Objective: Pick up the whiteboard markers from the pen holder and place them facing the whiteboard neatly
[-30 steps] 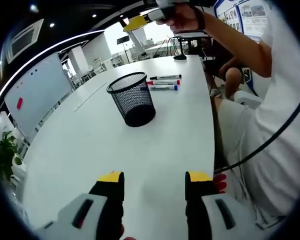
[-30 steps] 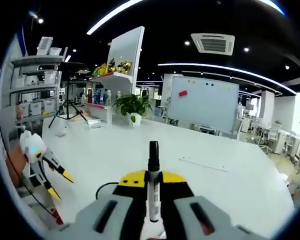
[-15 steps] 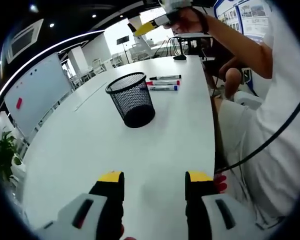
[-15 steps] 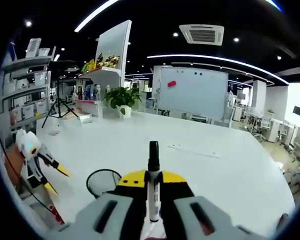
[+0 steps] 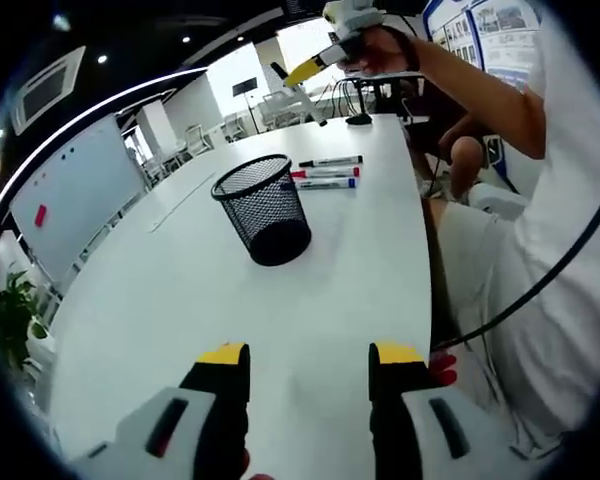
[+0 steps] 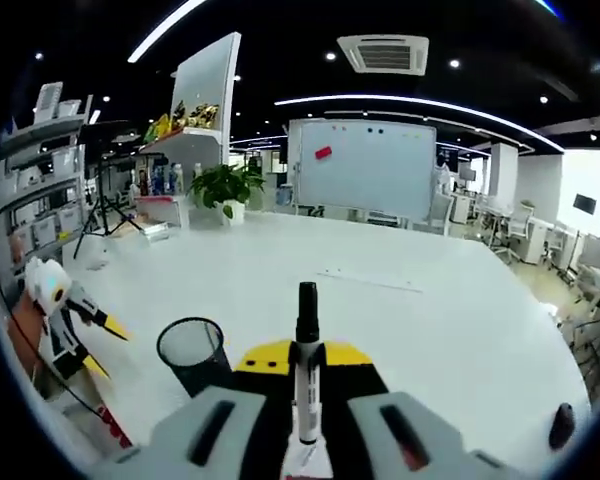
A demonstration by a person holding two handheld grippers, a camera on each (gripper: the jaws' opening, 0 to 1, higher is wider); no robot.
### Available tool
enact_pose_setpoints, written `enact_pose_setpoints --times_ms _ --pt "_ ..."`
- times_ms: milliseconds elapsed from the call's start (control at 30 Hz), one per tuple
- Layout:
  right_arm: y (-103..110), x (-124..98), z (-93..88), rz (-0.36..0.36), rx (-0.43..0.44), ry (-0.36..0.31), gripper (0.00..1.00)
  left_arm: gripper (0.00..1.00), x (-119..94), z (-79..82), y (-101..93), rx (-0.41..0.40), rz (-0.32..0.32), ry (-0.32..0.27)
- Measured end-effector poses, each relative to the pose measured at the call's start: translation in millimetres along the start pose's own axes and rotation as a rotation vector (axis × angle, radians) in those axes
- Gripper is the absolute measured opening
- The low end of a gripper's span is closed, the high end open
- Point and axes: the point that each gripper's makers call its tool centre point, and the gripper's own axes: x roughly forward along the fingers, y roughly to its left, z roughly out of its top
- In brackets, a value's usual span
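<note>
A black mesh pen holder [image 5: 263, 208] stands upright on the white table [image 5: 180, 300]. Behind it lie three markers side by side: black-capped [image 5: 331, 161], red [image 5: 325, 173] and blue [image 5: 326, 184]. My left gripper [image 5: 308, 372] hovers open low over the near table, well short of the holder. High above the markers a hand carries my right gripper [image 5: 310, 72]. In the right gripper view that gripper [image 6: 306, 358] is shut on a black-capped marker [image 6: 306, 360] pointing forward, with the pen holder [image 6: 193, 354] below left and the whiteboard [image 6: 358, 170] across the room.
The person's arm and white shirt [image 5: 540, 250] fill the right side of the left gripper view, with a black cable across it. A whiteboard [image 5: 70, 185] stands left of the table. A black mouse-like object [image 6: 561, 425] lies at the table's right edge; plants and shelves stand far left.
The right gripper has tipped downward with its marker, bringing the pen holder into its view. In the left gripper view it has shifted slightly right. The left gripper has stayed put.
</note>
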Motion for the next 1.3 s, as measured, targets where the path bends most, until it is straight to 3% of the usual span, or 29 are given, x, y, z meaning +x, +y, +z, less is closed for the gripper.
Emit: enact_pose_setpoints --times_ms 667,1300 --pt "-31 -16 -28.1 -0.078 0.088 0.094 0.09 0.49 6 0.4 1.5 -0.014 -0.006 0.011" --pt "-50 -17 -50.2 -0.103 0.108 0.163 0.09 0.49 6 -1.8 -0.7 -0.013 -0.006 0.019"
